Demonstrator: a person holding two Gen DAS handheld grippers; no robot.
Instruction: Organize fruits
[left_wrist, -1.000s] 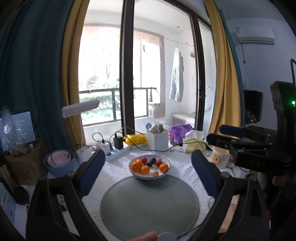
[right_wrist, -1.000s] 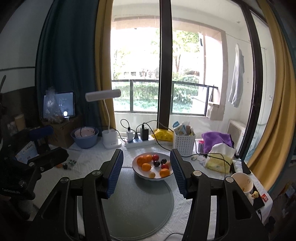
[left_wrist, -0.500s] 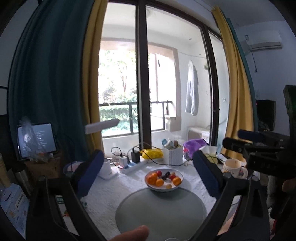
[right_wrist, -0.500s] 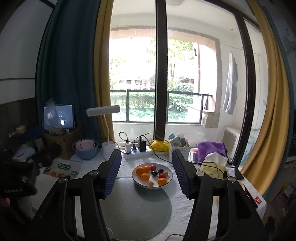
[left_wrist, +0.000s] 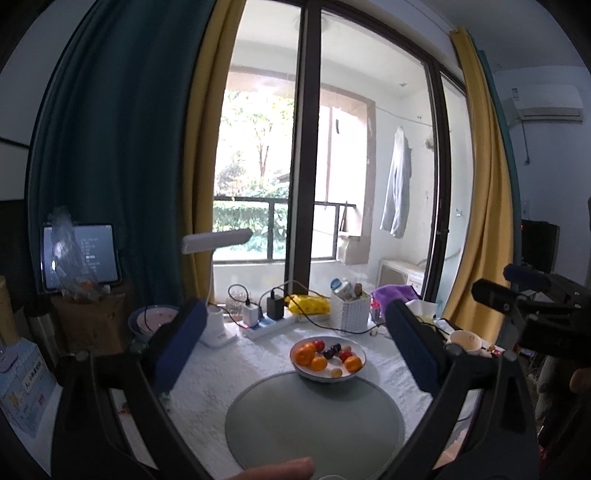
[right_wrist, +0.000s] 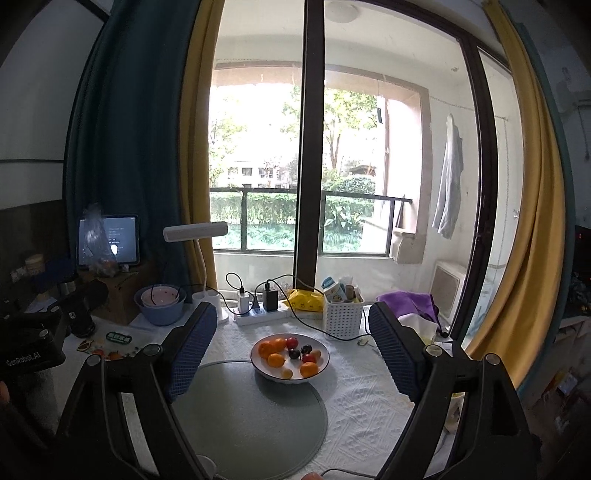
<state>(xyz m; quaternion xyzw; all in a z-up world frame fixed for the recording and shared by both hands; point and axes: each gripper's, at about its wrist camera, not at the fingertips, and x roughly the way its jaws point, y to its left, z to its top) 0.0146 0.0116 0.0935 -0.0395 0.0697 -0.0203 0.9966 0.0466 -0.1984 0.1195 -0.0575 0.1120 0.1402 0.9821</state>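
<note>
A white bowl (left_wrist: 355, 373) (right_wrist: 323, 368) holds several oranges, red and dark small fruits and a small yellow one. It stands on the far edge of a round grey-green mat (left_wrist: 314, 424) (right_wrist: 251, 413) on a white tablecloth. My left gripper (left_wrist: 295, 341) is open and empty, held above and well short of the bowl. My right gripper (right_wrist: 290, 339) is open and empty too, at a similar distance. The right gripper's body shows at the right of the left wrist view (left_wrist: 524, 306).
Behind the bowl stand a white basket (right_wrist: 342, 317), a power strip with chargers (right_wrist: 258, 312), a yellow pack (right_wrist: 304, 297) and a white lamp (right_wrist: 201, 266). A blue bowl (right_wrist: 160, 304) is at the left, a mug (left_wrist: 463, 339) and purple cloth (right_wrist: 410, 299) at the right.
Both grippers have risen and pulled back from the table, so the bowl and mat look smaller and lower. The jaws stay open.
</note>
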